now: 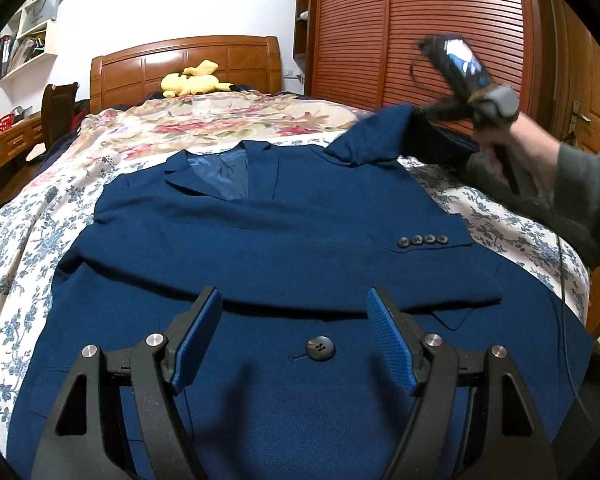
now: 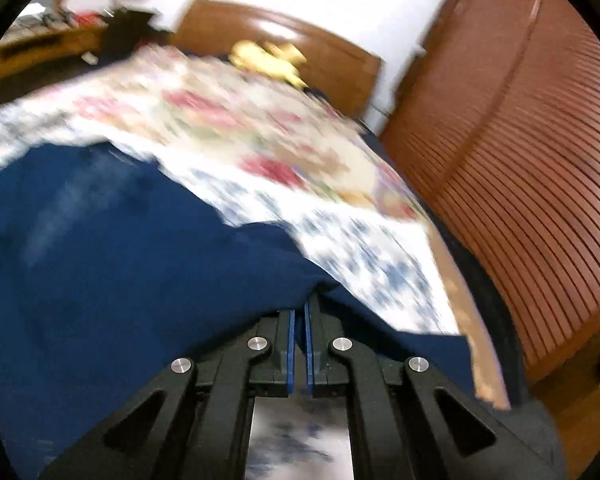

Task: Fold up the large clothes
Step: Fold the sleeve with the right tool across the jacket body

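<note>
A navy blue blazer (image 1: 260,240) lies face up on the bed, collar toward the headboard, with one sleeve folded across its chest and the cuff buttons (image 1: 422,240) showing. My left gripper (image 1: 294,298) hovers open over the blazer's lower front, just short of its front button (image 1: 320,348), with nothing between its pads. In the right wrist view, my right gripper (image 2: 300,304) is shut on a bunch of the blazer's fabric (image 2: 140,260). The left wrist view shows that gripper (image 1: 414,114), held by a hand, lifting the blazer's far right shoulder off the bed.
The bed carries a floral sheet (image 1: 28,240) and a flowered quilt (image 1: 220,120). A yellow plush toy (image 1: 192,80) lies by the wooden headboard (image 1: 188,58). A slatted wooden wardrobe (image 1: 420,20) stands right of the bed, a desk and shelves to the left.
</note>
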The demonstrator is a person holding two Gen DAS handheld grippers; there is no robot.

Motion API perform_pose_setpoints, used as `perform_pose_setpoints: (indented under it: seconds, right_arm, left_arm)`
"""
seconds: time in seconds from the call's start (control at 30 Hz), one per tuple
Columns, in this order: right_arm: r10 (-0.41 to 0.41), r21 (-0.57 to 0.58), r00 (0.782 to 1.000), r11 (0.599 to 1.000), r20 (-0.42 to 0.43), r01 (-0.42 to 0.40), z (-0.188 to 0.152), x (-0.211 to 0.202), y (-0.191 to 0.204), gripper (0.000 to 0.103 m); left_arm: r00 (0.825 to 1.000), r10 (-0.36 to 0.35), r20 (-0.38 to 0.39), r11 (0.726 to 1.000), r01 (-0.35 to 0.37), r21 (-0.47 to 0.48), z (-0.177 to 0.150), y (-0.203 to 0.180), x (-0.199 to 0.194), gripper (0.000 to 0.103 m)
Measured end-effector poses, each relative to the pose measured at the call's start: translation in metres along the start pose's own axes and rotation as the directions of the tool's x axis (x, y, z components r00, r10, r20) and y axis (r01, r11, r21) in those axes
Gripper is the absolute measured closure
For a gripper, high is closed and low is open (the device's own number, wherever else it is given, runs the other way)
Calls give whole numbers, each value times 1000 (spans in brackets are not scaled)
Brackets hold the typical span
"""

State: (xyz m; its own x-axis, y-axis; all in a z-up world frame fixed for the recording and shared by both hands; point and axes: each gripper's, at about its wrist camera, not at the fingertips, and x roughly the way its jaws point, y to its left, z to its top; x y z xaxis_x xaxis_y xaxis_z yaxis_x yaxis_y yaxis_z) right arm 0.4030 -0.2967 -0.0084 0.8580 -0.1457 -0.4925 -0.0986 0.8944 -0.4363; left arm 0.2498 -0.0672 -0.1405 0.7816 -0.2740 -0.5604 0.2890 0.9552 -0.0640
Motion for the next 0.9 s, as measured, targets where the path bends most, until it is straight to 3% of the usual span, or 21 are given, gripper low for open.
perform_pose_setpoints:
  seconds: [0.13,0.23,0.33,0.43,0.5,0.57,0.9]
  right_arm:
    - [150,-86,987,986,65,-144,10,-39,41,99]
    - [217,-131,976,968,20,-213,2,-48,71,99]
    - [228,-121,973,965,-42,-231,-11,-42,80,99]
    - [239,-80,965,965,-105,-248,-16,-34,70,88]
    - [243,-52,962,967,-121,-251,-18,-33,62,65]
    - [262,-41,957,962,-121,-269,-15,-35,47,54]
    - [145,46,984,989,-99,-141,-23,-33,0,44]
  left_arm:
    - [1000,0,0,1000,0,-1,0,0,0,27]
    - [1000,0,0,1000,0,0,0,0,0,27]
    - [1000,0,-1,1000,0,1,0,0,0,27]
    - [1000,0,0,1000,0,0,0,0,0,27]
    - [1000,0,0,1000,0,0,0,0,0,27]
    - [1000,-1,-1,1000,1,-2,0,0,0,27]
    - [1000,3,-7,1000,-3,-3,1,1,1,27]
